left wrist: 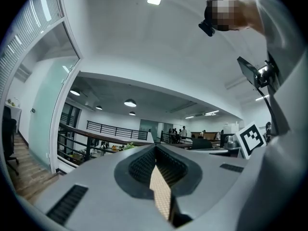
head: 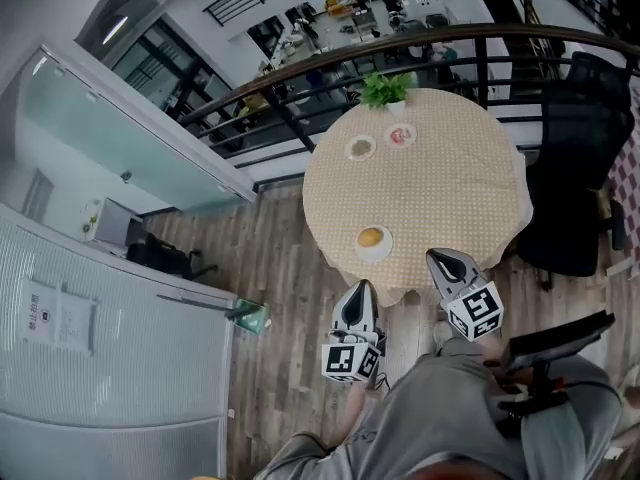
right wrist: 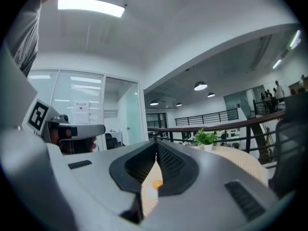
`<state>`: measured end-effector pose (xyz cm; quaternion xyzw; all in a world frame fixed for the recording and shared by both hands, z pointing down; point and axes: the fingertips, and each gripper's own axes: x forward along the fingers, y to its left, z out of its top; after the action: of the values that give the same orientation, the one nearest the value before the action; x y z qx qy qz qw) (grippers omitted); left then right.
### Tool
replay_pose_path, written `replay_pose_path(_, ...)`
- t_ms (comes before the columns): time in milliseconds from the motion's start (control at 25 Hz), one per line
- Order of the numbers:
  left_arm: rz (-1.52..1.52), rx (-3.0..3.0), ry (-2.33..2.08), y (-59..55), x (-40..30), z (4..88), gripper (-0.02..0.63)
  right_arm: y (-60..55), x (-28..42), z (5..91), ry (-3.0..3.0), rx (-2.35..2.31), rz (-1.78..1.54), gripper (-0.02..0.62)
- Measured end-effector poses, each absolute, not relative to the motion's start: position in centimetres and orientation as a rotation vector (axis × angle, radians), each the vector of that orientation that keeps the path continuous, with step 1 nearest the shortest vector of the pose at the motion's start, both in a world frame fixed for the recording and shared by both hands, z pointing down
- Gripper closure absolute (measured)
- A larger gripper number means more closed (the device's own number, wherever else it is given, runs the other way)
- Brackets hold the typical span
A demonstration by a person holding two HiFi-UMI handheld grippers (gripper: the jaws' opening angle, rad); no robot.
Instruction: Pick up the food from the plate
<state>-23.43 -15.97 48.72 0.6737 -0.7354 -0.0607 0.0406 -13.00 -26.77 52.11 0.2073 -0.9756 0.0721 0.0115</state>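
Note:
An orange piece of food [head: 370, 236] lies on a small white plate [head: 375, 252] at the near edge of the round table [head: 450, 188] with a beige checked cloth. My left gripper [head: 362, 288] hangs just short of the table's near edge, its jaws shut and empty. My right gripper [head: 434, 257] is over the table's front rim, to the right of the plate, jaws also shut and empty. In the right gripper view the food [right wrist: 157, 183] shows low in the gap behind the right gripper [right wrist: 156, 142]. The left gripper [left wrist: 155, 149] view shows only a strip of cloth [left wrist: 161, 192].
Two more small plates [head: 360, 148] [head: 400, 135] and a potted plant [head: 385, 90] stand at the table's far side. A black chair [head: 572, 168] is to the right, a railing [head: 300, 78] is behind, and a green object [head: 252, 315] lies on the wooden floor at the left.

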Motion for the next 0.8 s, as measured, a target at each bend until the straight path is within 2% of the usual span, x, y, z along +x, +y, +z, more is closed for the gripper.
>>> replay_pose_path(320,-0.212,2.040,-2.286,-20.8,-24.7,47.4,0.597,-31.6,-14.5,52.4,-3.047,0.595,0.154,0.580)
replay_pose_path(800,-0.224,2.067,-2.255,-22.4,-23.6,48.1,0.597,-32.2,-14.1,51.8,-3.084,0.599,0.155,0.580)
